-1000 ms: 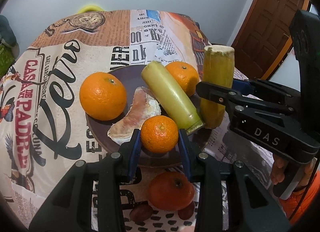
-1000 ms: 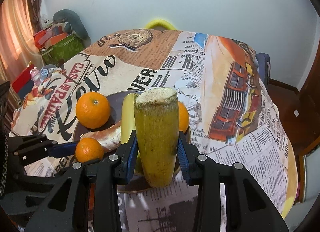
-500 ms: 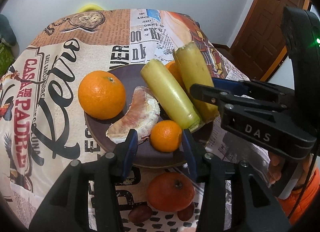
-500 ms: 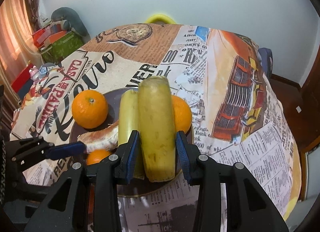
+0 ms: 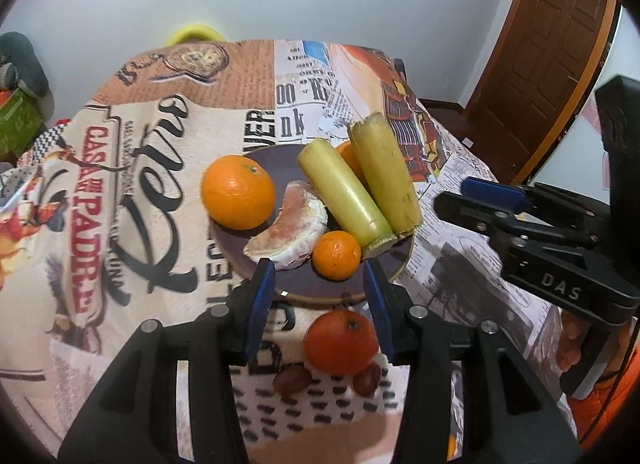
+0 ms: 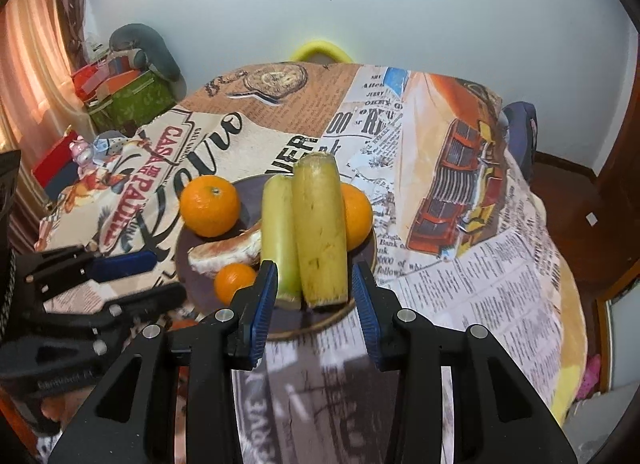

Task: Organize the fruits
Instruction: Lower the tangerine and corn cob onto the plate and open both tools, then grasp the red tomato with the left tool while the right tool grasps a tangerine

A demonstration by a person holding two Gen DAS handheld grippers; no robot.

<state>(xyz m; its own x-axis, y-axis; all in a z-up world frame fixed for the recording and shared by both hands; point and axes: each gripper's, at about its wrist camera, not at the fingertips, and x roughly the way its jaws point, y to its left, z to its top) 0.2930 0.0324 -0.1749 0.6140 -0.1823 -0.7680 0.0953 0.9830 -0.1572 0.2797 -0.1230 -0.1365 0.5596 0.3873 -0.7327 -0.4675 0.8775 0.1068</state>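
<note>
**Fruit gathered on the dark plate, both grippers spread and empty**

The dark purple plate (image 5: 394,264) sits on a table covered with a newspaper-print cloth (image 5: 132,192), and nearly all the fruit lies on it. Two pale yellow-green cane pieces rest side by side and touching along the plate's right half: the smoother, lighter one (image 5: 344,196) toward the middle, the duller, speckled one (image 5: 384,176) with a ragged far end at the outside, its cut near end over the plate's rim. Behind them, at the plate's far right, an orange (image 6: 358,216) is partly hidden. A large glossy orange (image 5: 238,197) sits at the plate's left edge. Between it and the canes lies a peeled pink citrus segment (image 5: 290,226) with white pith, and a small orange (image 5: 336,260) rests against the segment's near end.

Off the plate, just in front of its near rim, a deeper reddish tangerine (image 5: 341,340) lies on the cloth with two dark grapes (image 5: 292,380) touching its near side.

The left gripper (image 5: 320,288) hovers at the plate's near rim, jaws spread, gripping nothing. The right gripper (image 6: 316,288) is at the plate's near-right rim, jaws wide apart on either side of the canes' cut ends, not touching them.
</note>
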